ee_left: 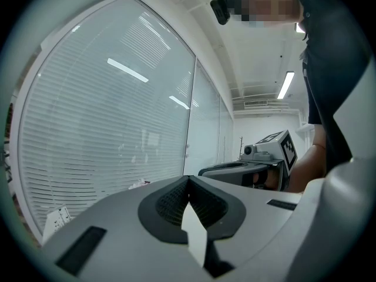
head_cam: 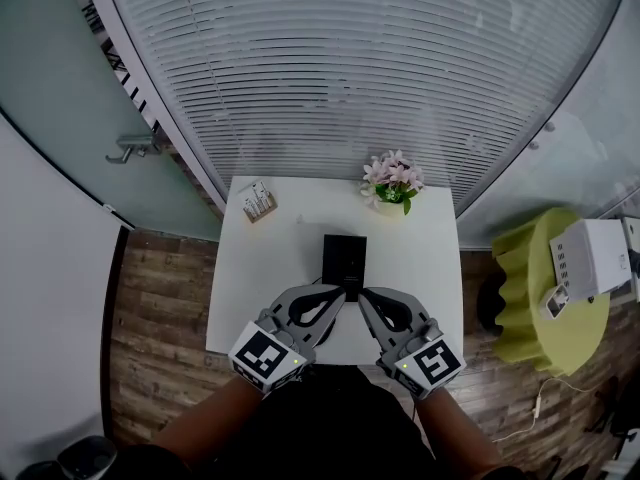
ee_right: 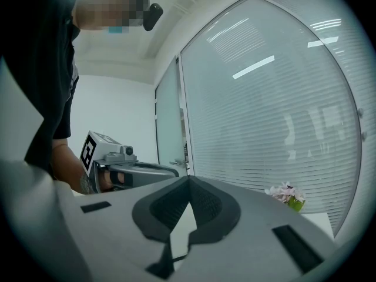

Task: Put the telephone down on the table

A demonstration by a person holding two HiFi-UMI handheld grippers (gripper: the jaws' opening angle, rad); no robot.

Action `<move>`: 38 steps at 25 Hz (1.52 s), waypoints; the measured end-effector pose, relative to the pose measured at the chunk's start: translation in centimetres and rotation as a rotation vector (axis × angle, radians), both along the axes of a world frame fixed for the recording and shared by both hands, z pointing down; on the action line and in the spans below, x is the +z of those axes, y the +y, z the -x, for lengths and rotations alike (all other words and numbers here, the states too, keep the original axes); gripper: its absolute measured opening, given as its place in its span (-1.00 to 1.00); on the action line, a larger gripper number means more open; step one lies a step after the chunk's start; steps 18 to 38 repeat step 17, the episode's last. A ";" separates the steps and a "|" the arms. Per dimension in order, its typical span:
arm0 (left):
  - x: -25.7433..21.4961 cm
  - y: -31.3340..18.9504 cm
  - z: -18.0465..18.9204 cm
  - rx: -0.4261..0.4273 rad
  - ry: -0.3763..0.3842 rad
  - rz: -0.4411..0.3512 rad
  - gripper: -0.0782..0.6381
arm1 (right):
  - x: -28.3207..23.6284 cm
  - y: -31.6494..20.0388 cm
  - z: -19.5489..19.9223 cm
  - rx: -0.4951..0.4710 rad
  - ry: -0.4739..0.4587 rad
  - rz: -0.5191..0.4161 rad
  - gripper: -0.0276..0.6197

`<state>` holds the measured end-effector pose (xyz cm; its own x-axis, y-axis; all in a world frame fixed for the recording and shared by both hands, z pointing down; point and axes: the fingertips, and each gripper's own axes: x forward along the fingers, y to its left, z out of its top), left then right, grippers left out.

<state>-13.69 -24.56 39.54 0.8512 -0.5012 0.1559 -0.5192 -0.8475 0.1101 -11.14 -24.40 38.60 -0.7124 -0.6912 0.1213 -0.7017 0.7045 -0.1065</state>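
Counts: two grippers, one telephone, one white table, one flower pot, one small card holder, one green side table.

Head view: the telephone [head_cam: 344, 264] was a flat black slab lying on the white table [head_cam: 260, 298], about mid-table and nearer the near edge. The left gripper [head_cam: 338, 291] and right gripper [head_cam: 364, 294] sat at the near edge and angled in toward each other. Their tips were just beside the phone's near end, and contact could not be told. Neither gripper held the phone. The flower pot [head_cam: 393, 182] stood at the far right of the table and the card holder [head_cam: 258, 203] at the far left. The green side table [head_cam: 530, 288] was off to the right on the wood floor and carried white boxes. Blinds ran along the far side.

Left gripper view: the left gripper [ee_left: 188, 178] had its jaws pressed together with nothing between them. The right gripper [ee_left: 258, 168] showed beyond it on the right, with a forearm behind it. The phone was not seen here.

Right gripper view: the right gripper [ee_right: 189, 178] also had its jaws together and empty. The left gripper [ee_right: 126, 165] was on the left and the flower pot [ee_right: 286, 194] on the right. The phone and the table top under the jaws were hidden by the gripper body.
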 end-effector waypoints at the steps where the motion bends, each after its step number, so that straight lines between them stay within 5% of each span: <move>1: 0.0 0.0 0.0 -0.001 0.002 0.003 -0.76 | 0.0 0.1 0.0 0.000 -0.001 0.002 -0.85; 38: -0.2 0.1 -0.6 -0.008 0.009 0.002 -0.76 | 0.5 0.3 -0.1 -0.003 -0.018 0.026 -0.85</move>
